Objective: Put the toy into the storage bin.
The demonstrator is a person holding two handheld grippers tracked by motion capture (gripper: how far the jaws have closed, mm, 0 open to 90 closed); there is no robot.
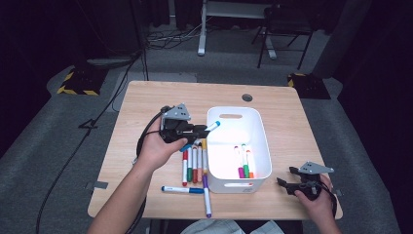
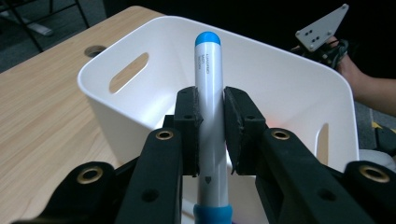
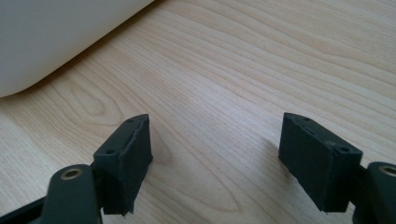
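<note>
Your left tool point(image 1: 200, 129) sits left of center in the high view, just at the left wall of the white bin point(image 1: 261, 141). Its jaws are closed tight on a white marker point(image 2: 208, 121) with a blue cap; in the left gripper view the marker stands up between the pads, its blue tip reaching over the bin's near rim. Your left hand point(image 1: 158, 146) wraps the tool body from below.

Your right tool point(image 1: 287, 183) rests at the lower right of the high view, near the table's front right corner and just beside the bin. In the right gripper view its jaws are spread wide with bare wood between them, gripping nothing, and the bin's curved corner shows at the upper left. Your right hand point(image 1: 315, 197) holds it from behind.

The bin stands at the center of the table point(image 1: 146, 102), handle slot on its far wall. Inside, at the lower part, lie three markers point(image 1: 245, 163): purple, green and orange-red at their near ends.

Left of the bin, a row of markers point(image 1: 195, 163) lies side by side on the table, touching or nearly so, with red, green and orange among them. A purple marker point(image 1: 206, 197) extends toward the front edge, close against the bin's near left corner. A blue marker point(image 1: 182, 189) lies crosswise at the lower left of that group.
</note>
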